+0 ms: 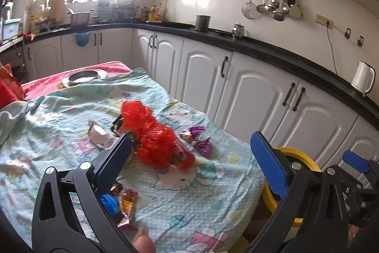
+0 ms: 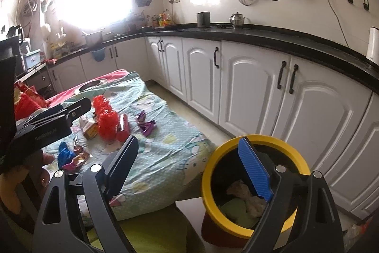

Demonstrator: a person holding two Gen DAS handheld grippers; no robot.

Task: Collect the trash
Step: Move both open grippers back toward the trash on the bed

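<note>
- Red crinkled wrapper: the largest piece of trash, lying on the patterned cloth with its long axis running from far-left to near-right.
- Left gripper: your nearer tool; the wrapper sits just ahead, between its wide-open, empty jaws and closer to the left one.
- Right gripper: jaws spread and empty, over the yellow-rimmed bin, well apart from the wrapper.
- Judgement: you reach forward with the left.

1. White lettering runs along the black body of the left hand-held gripper in the right wrist view, too blurred to read.
2. Print on the snack wrappers is illegible.
3. No other text can be read.
</note>
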